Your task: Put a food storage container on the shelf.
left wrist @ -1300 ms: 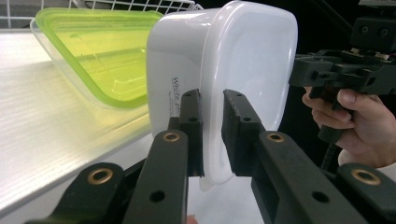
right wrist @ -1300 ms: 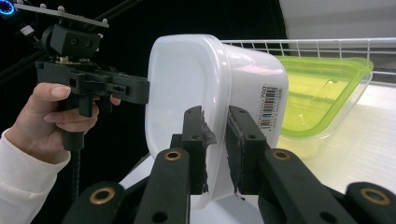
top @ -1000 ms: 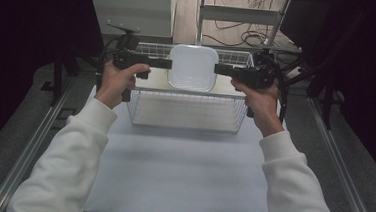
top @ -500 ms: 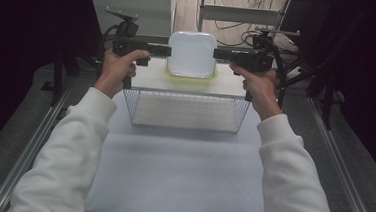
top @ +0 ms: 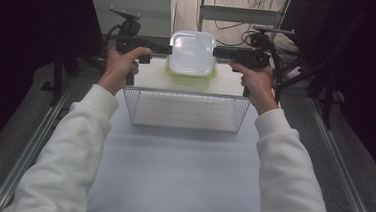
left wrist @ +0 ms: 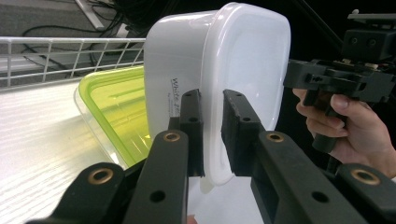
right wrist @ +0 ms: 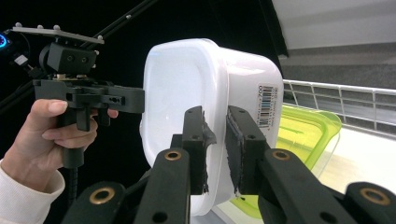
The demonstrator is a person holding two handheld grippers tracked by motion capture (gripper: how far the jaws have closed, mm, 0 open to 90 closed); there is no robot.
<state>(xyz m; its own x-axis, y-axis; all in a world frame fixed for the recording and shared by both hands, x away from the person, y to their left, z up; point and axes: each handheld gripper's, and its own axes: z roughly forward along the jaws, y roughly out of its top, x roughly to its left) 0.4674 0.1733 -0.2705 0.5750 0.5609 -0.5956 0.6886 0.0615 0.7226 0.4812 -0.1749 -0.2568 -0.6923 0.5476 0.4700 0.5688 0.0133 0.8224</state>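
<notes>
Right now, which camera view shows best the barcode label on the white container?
The right gripper view: the barcode label sits sharp on the white container side wall, above the green lid. The left gripper view shows the opposite wall, with handwriting instead. The high view shows the container's top face between both grippers, with no label visible.

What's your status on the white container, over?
Left tongs and right tongs both clamped on white container rim, held up. Green container directly beneath. Wire basket nearer the person.

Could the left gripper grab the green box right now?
Probably not. The left gripper is shut on the rim of the white container, shared with the right gripper, and the green box sits below it.
</notes>
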